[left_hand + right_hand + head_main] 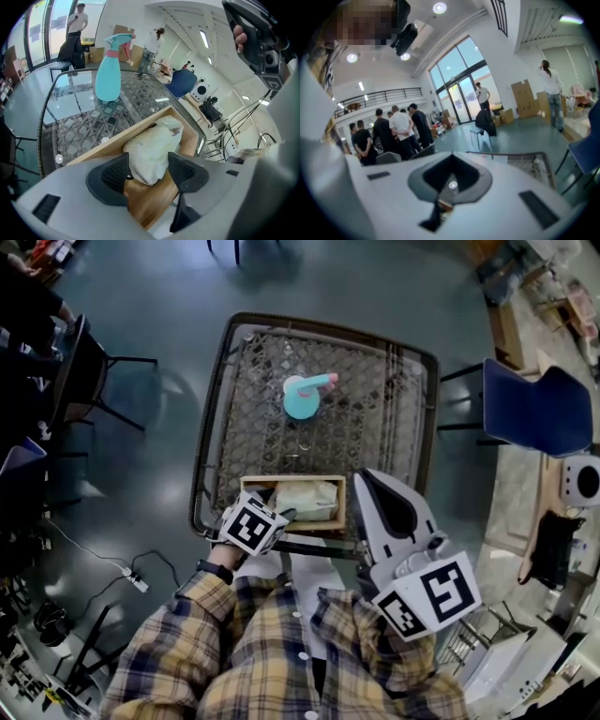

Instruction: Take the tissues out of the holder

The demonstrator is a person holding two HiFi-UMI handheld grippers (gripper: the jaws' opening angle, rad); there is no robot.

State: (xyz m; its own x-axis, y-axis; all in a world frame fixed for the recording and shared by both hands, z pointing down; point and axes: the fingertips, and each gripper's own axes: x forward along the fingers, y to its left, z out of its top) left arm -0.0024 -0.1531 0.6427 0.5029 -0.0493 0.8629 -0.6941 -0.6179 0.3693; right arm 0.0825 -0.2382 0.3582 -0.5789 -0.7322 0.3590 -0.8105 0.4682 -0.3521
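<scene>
A square wire-mesh table [375, 409] stands on a grey floor, seen from above. At its near edge sits an open wooden holder [341, 502], a shallow box. A soft pale pack of tissues [305, 500] lies inside it, filling most of the box. Farther back, near the table's middle, a teal spray bottle [302, 399] with a pink trigger stands upright.

The left gripper [149, 161] reaches into the holder from the near left. Its jaws stand wide apart on either side of the near end of the pack, not squeezing it. The right gripper [450, 180] is held up near the person's chest, to the right of the holder, jaws together and empty.

The task looks barely begun: the tissues are not yet lifted. What is left is closing on the pack and drawing it out.
</scene>
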